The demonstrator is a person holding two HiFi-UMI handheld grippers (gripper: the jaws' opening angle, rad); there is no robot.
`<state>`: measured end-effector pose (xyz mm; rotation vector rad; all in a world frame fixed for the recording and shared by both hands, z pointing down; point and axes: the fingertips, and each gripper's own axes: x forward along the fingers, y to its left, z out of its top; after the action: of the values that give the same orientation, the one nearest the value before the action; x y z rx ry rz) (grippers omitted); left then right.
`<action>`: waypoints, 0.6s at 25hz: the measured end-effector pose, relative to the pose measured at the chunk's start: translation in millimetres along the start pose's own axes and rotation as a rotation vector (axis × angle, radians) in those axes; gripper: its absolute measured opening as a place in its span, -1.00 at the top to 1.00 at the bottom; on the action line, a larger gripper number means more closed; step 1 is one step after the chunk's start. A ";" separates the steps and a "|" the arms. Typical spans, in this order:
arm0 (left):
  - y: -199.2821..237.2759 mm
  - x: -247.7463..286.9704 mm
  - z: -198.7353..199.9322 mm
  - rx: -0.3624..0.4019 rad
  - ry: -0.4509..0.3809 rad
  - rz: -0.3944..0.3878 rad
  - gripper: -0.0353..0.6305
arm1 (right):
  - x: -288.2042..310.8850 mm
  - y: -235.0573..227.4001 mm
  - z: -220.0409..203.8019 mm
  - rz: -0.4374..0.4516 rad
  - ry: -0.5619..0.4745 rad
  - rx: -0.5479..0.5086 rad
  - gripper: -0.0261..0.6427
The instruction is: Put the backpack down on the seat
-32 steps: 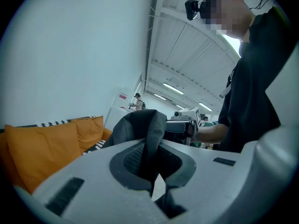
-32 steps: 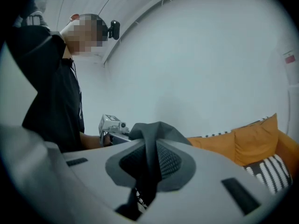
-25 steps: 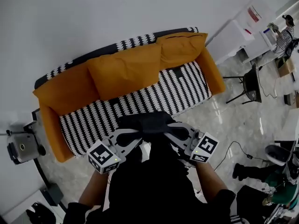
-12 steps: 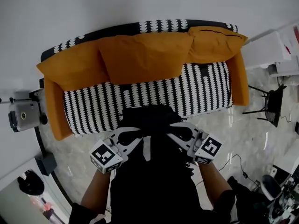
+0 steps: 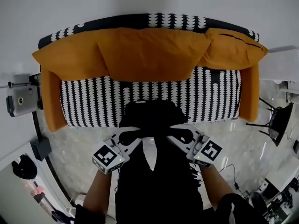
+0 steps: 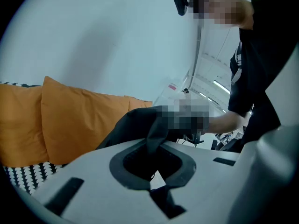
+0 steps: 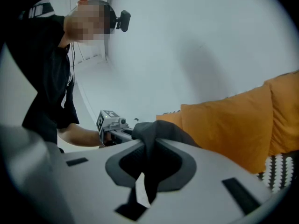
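Note:
A black backpack (image 5: 150,117) hangs between my two grippers, just in front of the sofa's striped seat (image 5: 93,104) and low over its front edge. My left gripper (image 5: 138,134) is shut on black backpack fabric (image 6: 154,129) that runs through its jaws. My right gripper (image 5: 174,135) is shut on backpack fabric (image 7: 150,146) in the same way. The two grippers face each other across the bag. The left gripper's marker cube (image 7: 108,121) shows in the right gripper view. The bag's lower part is hidden by my body.
The sofa has orange cushions (image 5: 149,50), orange armrests (image 5: 50,101) and a black-and-white backrest. A grey device (image 5: 19,99) stands left of the sofa, a black chair (image 5: 276,122) right of it. The marble floor (image 5: 79,143) lies between me and the sofa.
Both grippers have come down and closer to the sofa with the backpack. The sofa now fills more of the head view and lies squarer to me.

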<state>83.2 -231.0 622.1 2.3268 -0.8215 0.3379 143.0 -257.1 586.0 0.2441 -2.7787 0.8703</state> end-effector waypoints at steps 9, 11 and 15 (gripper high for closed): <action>32.7 18.7 -1.5 -0.012 -0.012 0.037 0.82 | 16.3 -35.8 -4.4 0.022 0.016 -0.019 0.77; 38.1 23.1 9.5 -0.034 -0.021 0.044 0.82 | 19.0 -44.0 0.4 0.026 0.014 -0.022 0.77; 53.1 30.4 21.3 -0.035 -0.037 0.070 0.82 | 26.8 -62.2 7.2 0.030 0.029 -0.056 0.77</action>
<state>73.6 -291.0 644.6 2.2822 -0.9219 0.3093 129.9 -314.1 620.8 0.1796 -2.7815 0.7957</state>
